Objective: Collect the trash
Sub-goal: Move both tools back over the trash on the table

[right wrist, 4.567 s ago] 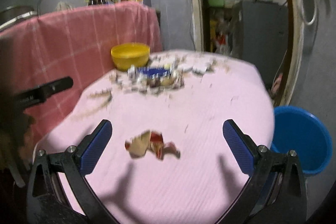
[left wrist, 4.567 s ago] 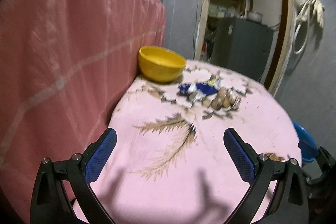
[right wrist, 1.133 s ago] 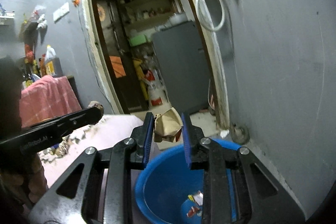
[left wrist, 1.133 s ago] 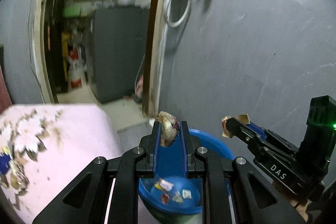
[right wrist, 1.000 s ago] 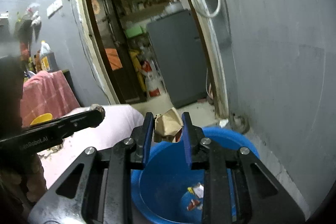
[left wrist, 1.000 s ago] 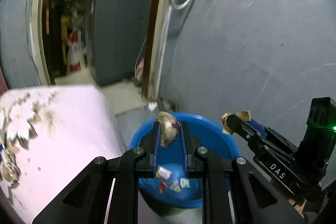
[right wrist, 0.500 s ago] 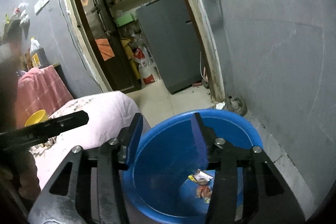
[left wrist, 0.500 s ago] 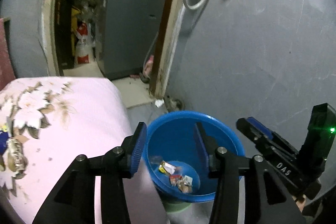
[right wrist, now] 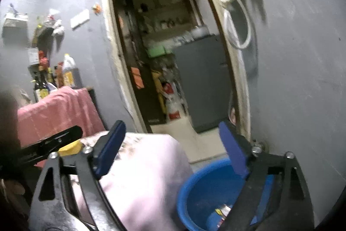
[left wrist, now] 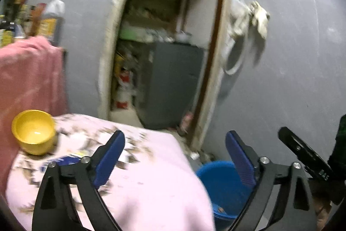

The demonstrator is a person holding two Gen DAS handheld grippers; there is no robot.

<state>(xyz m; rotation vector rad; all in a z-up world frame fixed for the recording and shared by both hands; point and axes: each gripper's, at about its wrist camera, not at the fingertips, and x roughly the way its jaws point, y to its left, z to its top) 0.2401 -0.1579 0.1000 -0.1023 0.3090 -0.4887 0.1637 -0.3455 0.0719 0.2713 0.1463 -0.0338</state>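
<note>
My left gripper (left wrist: 175, 152) is open and empty, raised over the right edge of the pink table (left wrist: 149, 185). A blue bucket (left wrist: 222, 185) stands on the floor beside the table, with scraps in its bottom. A blurred pile of trash (left wrist: 71, 157) with a blue wrapper lies on the table near a yellow bowl (left wrist: 32, 131). My right gripper (right wrist: 170, 144) is open and empty above the blue bucket (right wrist: 207, 194), which holds wrapper scraps (right wrist: 222, 212). The right gripper also shows in the left wrist view (left wrist: 302, 155).
A pink cloth (left wrist: 26, 75) covers a counter behind the table, with bottles (left wrist: 52, 18) on it. An open doorway (left wrist: 164, 57) leads to a grey fridge (left wrist: 173, 83). A grey wall (left wrist: 292, 79) with a hanging hose and gloves (left wrist: 248, 21) stands right of the bucket.
Both grippers opened and dropped their trash into the blue bucket. Both have since opened wider and lifted, swinging left towards the table.
</note>
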